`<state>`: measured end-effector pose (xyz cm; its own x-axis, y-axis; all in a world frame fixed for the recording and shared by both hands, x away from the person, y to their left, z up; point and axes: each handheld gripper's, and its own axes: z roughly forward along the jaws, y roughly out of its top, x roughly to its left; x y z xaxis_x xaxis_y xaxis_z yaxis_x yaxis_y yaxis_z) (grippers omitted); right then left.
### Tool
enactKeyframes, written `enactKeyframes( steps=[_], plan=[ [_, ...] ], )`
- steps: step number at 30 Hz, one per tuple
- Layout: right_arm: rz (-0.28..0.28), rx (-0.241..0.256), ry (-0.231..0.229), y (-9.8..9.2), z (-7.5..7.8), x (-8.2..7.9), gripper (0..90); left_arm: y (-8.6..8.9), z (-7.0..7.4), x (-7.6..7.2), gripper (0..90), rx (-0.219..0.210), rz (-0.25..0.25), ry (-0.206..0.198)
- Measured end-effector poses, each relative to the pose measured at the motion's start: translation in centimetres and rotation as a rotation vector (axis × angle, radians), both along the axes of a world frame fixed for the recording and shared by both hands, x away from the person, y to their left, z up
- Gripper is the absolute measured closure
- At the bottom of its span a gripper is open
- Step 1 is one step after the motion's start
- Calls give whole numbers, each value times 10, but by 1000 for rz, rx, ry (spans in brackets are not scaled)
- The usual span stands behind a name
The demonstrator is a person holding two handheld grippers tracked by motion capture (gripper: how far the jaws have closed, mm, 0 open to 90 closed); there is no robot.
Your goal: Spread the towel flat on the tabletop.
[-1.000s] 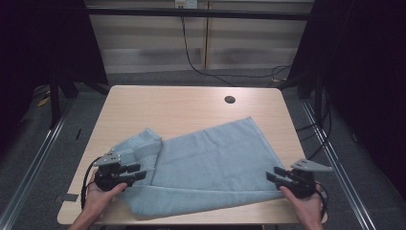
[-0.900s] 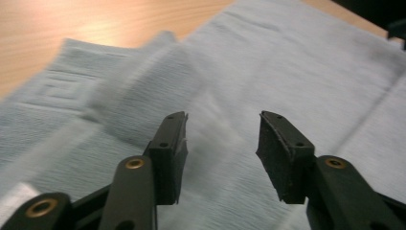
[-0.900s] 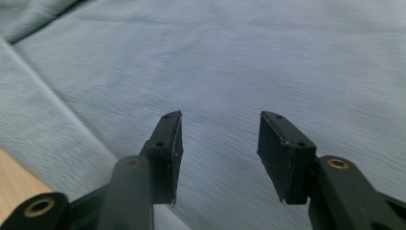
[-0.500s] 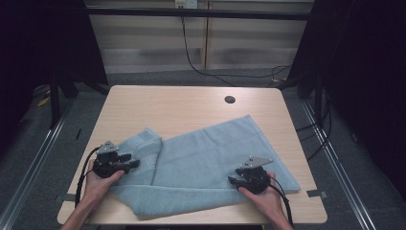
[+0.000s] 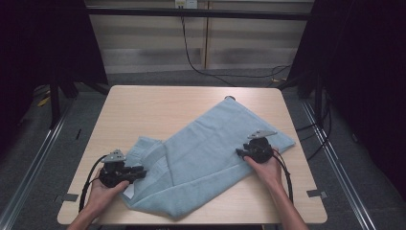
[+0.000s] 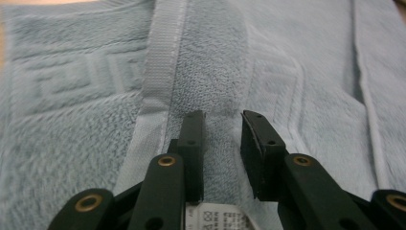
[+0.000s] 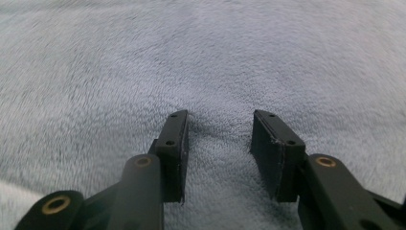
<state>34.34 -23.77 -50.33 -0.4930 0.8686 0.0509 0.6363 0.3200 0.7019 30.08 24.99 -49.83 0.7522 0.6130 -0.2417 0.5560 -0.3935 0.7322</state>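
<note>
The towel (image 5: 210,148) is pale blue terry cloth, soft, matt and fuzzy, with a raised key pattern pressed into the pile near one end and a flat woven band (image 6: 160,62) of smoother, ribbed weave along its hem. A white printed label (image 6: 218,218) of thin fabric or paper lies by it. The table (image 5: 158,108) is light wood-look board, smooth with a dull sheen. The left hand-held gripper (image 6: 222,139) and right hand-held gripper (image 7: 219,139) are matt black plastic with brass-coloured metal rivets.
</note>
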Motion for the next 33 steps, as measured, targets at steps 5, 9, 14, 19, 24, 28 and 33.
enactKeyframes(
  steps=[5,9,14,19,24,28,33],
  plan=[
    [-34,16,-3,-5,-1,14,550,-13,3,-15,704,-4,-66,32],
    [-39,47,-1,-4,-2,14,505,-18,9,-28,679,-19,-119,29],
    [83,115,-58,23,24,-9,543,-4,17,-18,654,-90,-57,12],
    [238,150,-46,68,37,-31,586,9,14,11,684,-104,51,6],
    [434,164,-9,144,36,-48,573,16,-1,27,704,-52,84,27],
    [526,182,20,182,32,-54,538,16,-7,24,697,-23,72,28],
    [630,175,63,221,24,-63,500,12,-6,21,689,11,60,-11]
  ],
)
